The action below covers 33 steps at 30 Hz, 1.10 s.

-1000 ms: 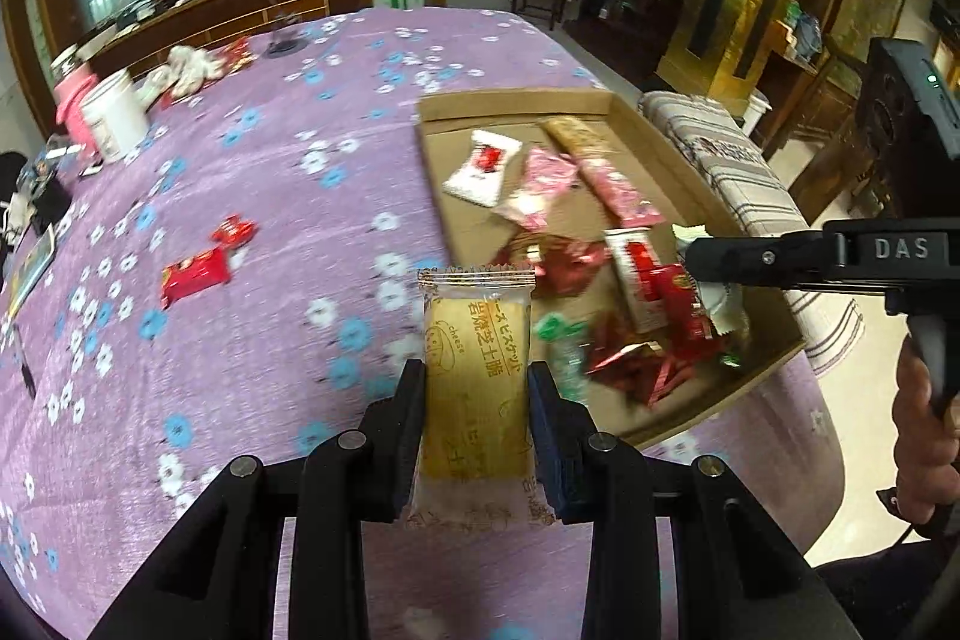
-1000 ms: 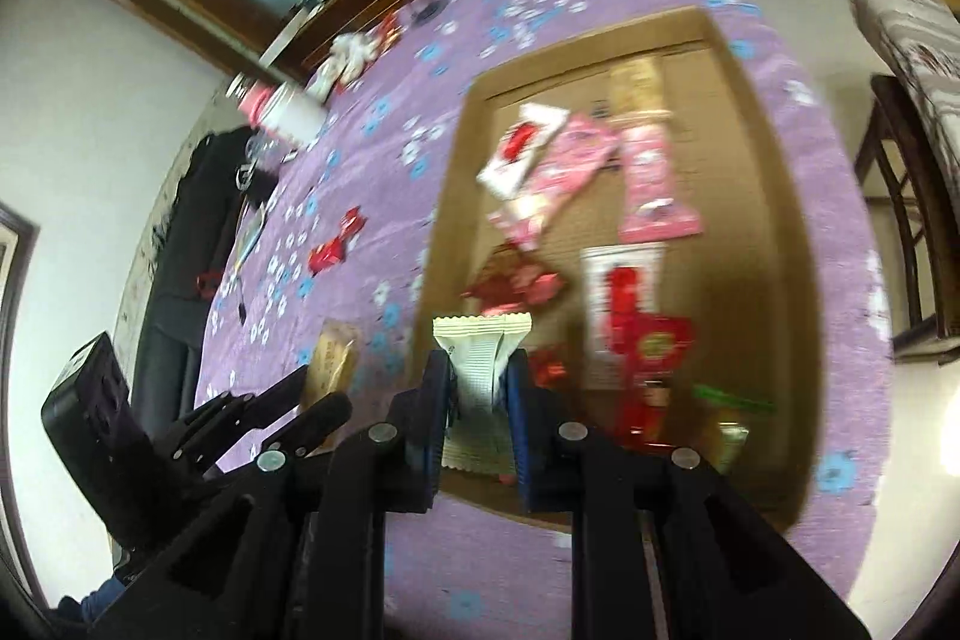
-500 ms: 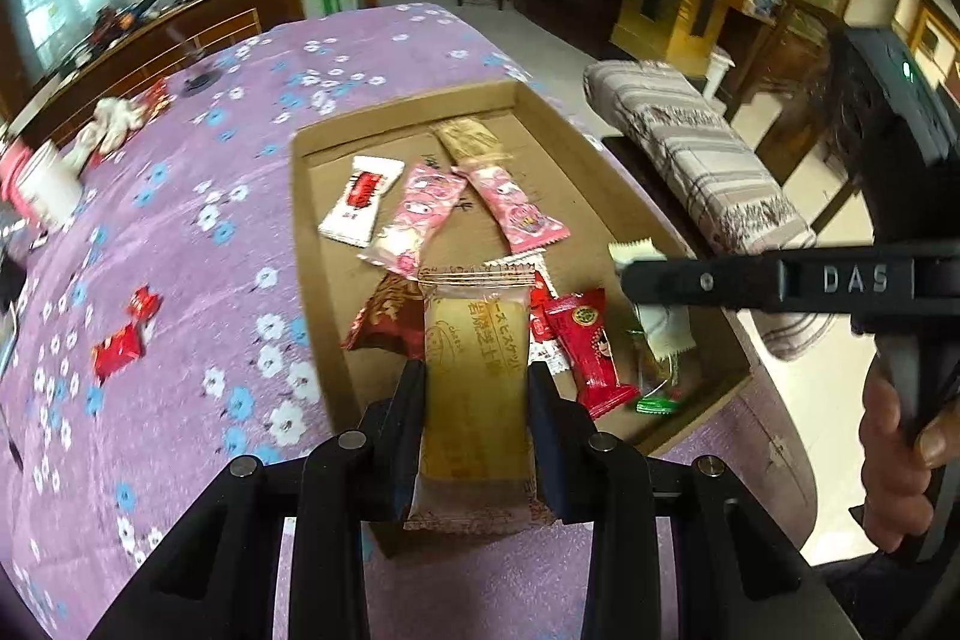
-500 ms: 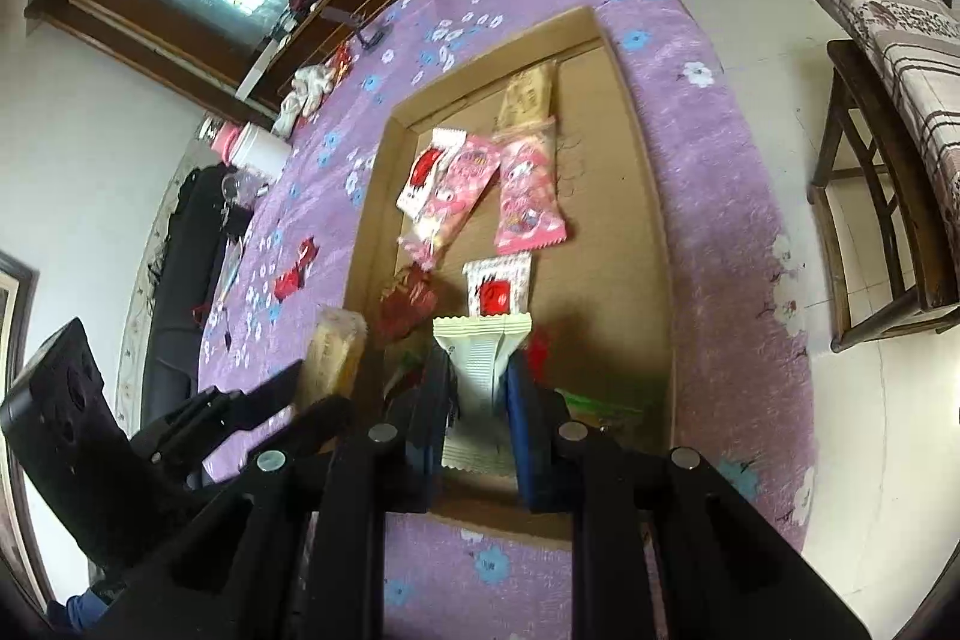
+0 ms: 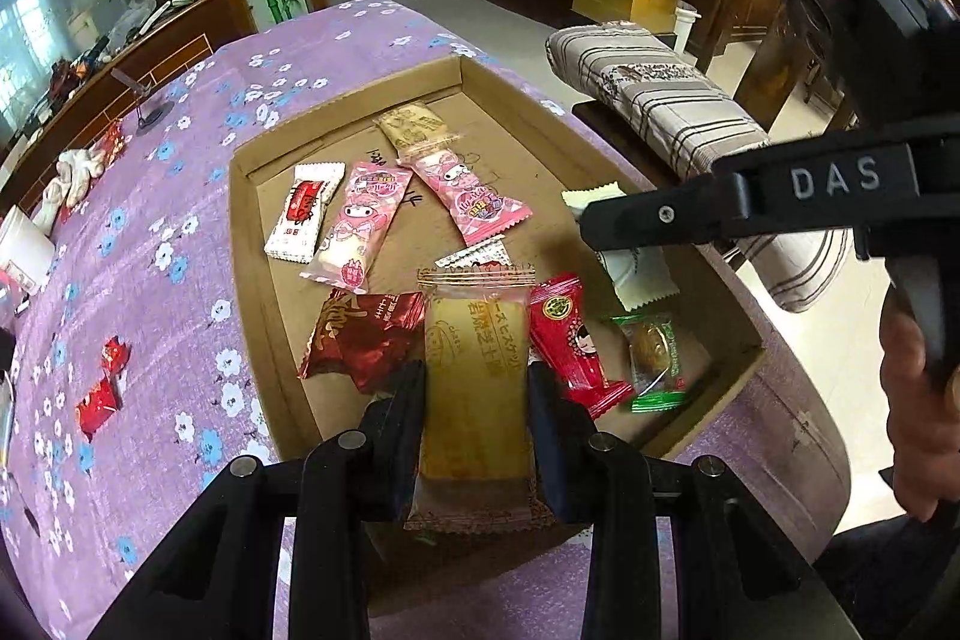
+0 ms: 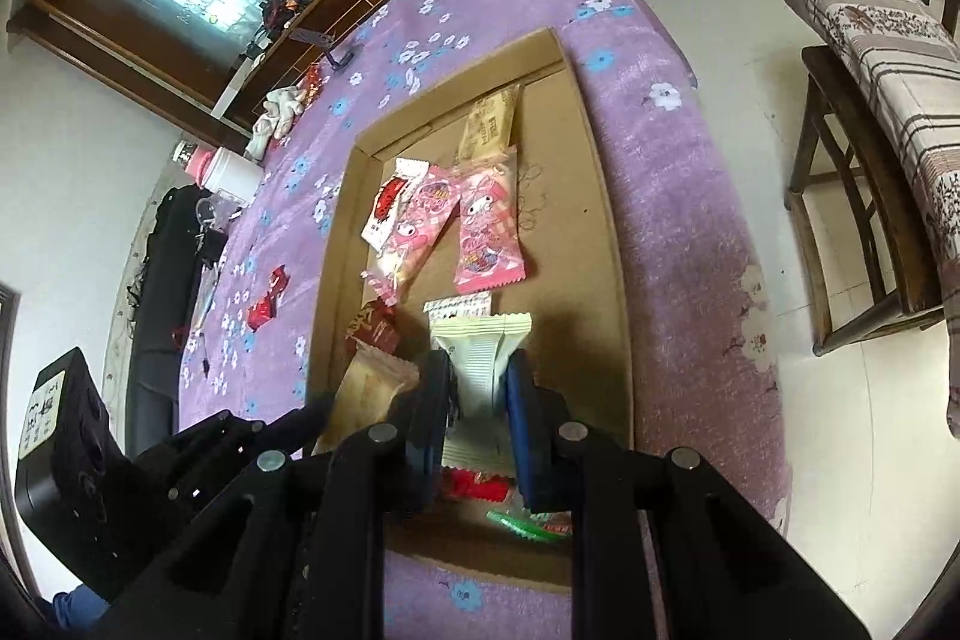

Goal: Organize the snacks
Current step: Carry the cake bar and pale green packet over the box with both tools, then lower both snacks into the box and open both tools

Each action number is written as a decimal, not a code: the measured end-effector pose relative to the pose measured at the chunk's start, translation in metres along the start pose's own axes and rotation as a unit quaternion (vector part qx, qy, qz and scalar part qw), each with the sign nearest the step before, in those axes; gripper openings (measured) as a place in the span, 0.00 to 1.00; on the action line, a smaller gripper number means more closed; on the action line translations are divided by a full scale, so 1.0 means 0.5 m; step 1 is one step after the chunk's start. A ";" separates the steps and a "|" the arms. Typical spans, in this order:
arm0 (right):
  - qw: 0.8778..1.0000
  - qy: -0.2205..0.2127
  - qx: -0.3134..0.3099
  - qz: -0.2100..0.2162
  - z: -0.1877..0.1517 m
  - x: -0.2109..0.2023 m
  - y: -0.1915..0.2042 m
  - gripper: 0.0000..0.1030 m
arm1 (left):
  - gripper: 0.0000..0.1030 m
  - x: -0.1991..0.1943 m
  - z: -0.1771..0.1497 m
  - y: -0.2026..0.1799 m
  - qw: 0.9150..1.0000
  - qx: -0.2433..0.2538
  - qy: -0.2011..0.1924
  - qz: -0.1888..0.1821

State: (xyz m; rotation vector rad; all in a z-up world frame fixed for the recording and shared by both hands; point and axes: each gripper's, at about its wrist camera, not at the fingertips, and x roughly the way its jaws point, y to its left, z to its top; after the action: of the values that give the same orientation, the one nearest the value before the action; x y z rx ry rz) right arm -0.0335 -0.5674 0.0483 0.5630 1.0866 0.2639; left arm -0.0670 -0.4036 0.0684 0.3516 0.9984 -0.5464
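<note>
Both tools hang over the near half of the box [image 5: 606, 172], the left tool [image 5: 477, 391] grasping a yellow pack [image 5: 477, 376] lengthwise, the right tool [image 6: 478, 388] a white pack [image 6: 480, 358], bare cardboard to the right.

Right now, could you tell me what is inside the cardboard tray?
The cardboard tray holds loose snacks: two pink packets, a dark red packet and a green candy. The held yellow biscuit hides the floor beneath it.

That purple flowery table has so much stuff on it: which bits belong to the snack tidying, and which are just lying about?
Job:
- shallow cardboard tray
- yellow biscuit packet in left hand-held gripper
- pale green-white packet in right hand-held gripper
- loose red candies

Lying about:
- white pink-lidded jar
- crumpled white cloth
</note>
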 end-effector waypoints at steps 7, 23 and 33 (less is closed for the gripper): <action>1.000 0.005 -0.008 -0.018 0.012 0.025 0.002 0.18 | 0.34 0.010 0.000 -0.002 1.000 0.015 -0.003 0.010; 0.999 0.024 -0.027 -0.038 0.027 0.069 0.008 0.18 | 0.34 0.023 0.002 -0.005 0.999 0.028 -0.006 0.023; 0.998 0.030 -0.035 -0.045 0.034 0.085 0.013 0.18 | 0.34 0.030 0.004 0.000 0.999 0.029 -0.006 0.027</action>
State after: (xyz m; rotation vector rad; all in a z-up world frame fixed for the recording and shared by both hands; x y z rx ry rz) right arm 0.0011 -0.5474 0.0253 0.4438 1.1526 0.2399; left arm -0.0594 -0.4087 0.0566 0.4248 0.9594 -0.5285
